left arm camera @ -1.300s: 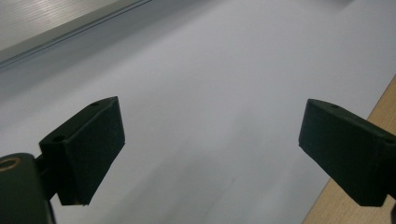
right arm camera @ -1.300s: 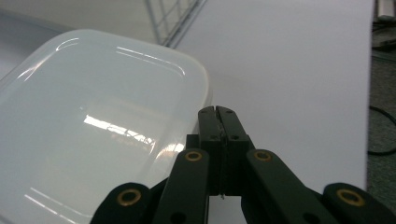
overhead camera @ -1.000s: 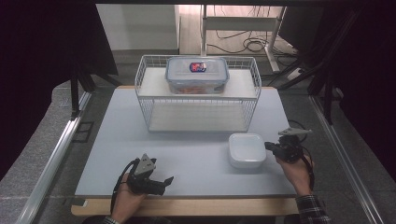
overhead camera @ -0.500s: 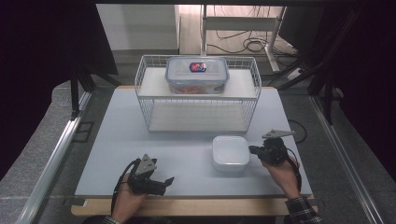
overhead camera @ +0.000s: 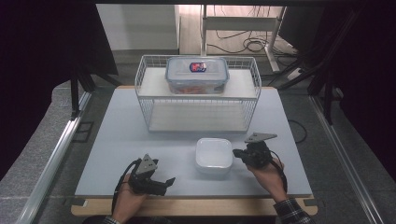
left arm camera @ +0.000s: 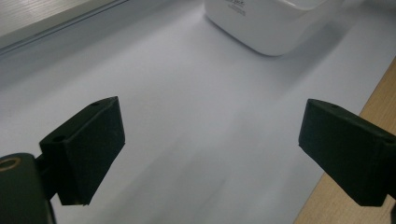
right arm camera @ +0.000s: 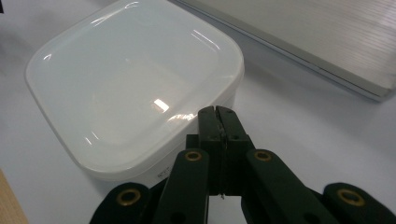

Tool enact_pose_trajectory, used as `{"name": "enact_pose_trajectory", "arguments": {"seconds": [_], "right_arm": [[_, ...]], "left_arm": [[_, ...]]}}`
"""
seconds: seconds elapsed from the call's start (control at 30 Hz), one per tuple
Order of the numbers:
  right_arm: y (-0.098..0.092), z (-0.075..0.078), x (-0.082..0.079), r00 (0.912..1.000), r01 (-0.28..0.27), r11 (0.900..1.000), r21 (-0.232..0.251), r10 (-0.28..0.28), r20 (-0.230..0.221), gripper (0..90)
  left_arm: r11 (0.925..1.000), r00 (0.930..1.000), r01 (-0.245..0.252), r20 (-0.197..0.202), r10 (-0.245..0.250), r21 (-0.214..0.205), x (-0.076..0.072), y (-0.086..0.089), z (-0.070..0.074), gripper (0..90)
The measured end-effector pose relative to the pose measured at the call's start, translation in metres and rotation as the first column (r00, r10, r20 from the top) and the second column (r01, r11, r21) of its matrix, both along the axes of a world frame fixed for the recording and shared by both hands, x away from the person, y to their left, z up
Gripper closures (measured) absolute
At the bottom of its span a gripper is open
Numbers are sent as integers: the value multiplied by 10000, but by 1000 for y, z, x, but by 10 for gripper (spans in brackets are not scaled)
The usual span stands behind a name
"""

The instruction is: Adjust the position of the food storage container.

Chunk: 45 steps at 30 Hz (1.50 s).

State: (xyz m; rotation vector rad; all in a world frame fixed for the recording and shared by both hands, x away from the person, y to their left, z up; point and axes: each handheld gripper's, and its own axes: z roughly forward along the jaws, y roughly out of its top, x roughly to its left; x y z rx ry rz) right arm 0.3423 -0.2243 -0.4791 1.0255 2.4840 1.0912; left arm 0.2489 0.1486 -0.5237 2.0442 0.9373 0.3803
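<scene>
One white square dish with rounded corners, shallow, lying on the pale grey table top near the front edge, between the two grippers and in front of the wire rack. One right gripper, held in the person's right hand, jaws pressed flat together with nothing between them; in the right gripper view the closed tips meet the dish's rim at its near side, though whether they press on it or merely stand just against it cannot be told. One left gripper, held in the person's left hand at the front left of the table, jaws spread wide and empty; in the left gripper view they frame bare table, with the dish at the far top of that view, well apart from them. One white wire rack with two levels, standing at the back centre of the table. One clear lidded container with a red and blue label on its lid, resting on the rack's upper shelf; lower shelf bare. One strip of light wood along the table's front edge. Two grey three-cornered plates, one atop each gripper.
</scene>
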Motion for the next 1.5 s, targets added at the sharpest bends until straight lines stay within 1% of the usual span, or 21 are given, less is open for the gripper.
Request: {"name": "enact_pose_trajectory", "arguments": {"seconds": [0.1, 0.3, 0.5, 0.57, 0.67, 0.83, 0.9, 0.97, 1.1, 1.2, 1.27, 1.33, 1.37, 1.43, 1.5], "right_arm": [[7, -1, -1, 9999, -136, 9999, 26, 135, 89, 893], [20, -3, -2, 9996, -200, 9998, 71, 199, 179, 893], [33, -5, -4, 9987, -319, 9995, 32, 317, 387, 893], [33, -5, -3, 9983, -382, 9992, -65, 385, 449, 887], [30, -4, -6, 9979, -309, 9994, -158, 318, 560, 860], [22, 1, -16, 9952, -381, 9993, 21, 377, 903, 771], [20, 3, -21, 9937, -407, 9991, 81, 397, 1048, 721], [18, 4, -25, 9924, -473, 9987, 212, 446, 1144, 671], [14, 6, -33, 9880, -592, 9978, 305, 541, 1448, 556], [10, 7, -38, 9815, -674, 9975, 206, 626, 1809, 496], [7, 7, -41, 9788, -777, 9969, 157, 733, 1913, 432], [6, 5, -43, 9791, -825, 9964, 212, 771, 1883, 349], [6, 4, -43, 9812, -840, 9961, 259, 782, 1764, 325], [6, 2, -43, 9828, -875, 9958, 287, 815, 1655, 286], [6, 1, -43, 9828, -895, 9955, 317, 831, 1649, 256]], "left_arm": [[10000, 10000, 28, 3, -28, 12, 0, -1, 0, 69], [10000, 10000, 83, -15, -83, 41, 0, -2, 0, 69], [9999, 9999, 104, -25, -104, -8, 0, -2, 0, 69], [10000, 10000, 94, -24, -94, -17, 0, -1, 0, 69], [9999, 9999, 70, -87, -71, -125, -1, 1, 1, 70], [9995, 9996, 75, -281, -84, -316, 0, 3, 3, 77], [9992, 9993, 109, -341, -122, -382, -1, 4, 3, 83], [9993, 9993, 133, -347, -145, -357, -1, 4, 4, 90], [9995, 9993, 148, -344, -157, -270, -1, 3, 3, 90], [9995, 9992, 164, -372, -175, -282, -1, 4, 3, 90], [9995, 9991, 175, -369, -186, -281, -1, 4, 4, 90], [9994, 9990, 165, -404, -177, -290, -1, 4, 3, 90], [9994, 9988, 152, -452, -167, -325, -1, 4, 3, 90], [9988, 9984, 141, -550, -167, -472, 0, 5, 3, 89], [9977, 9977, 179, -635, -221, -658, 0, 6, 3, 89]]}}
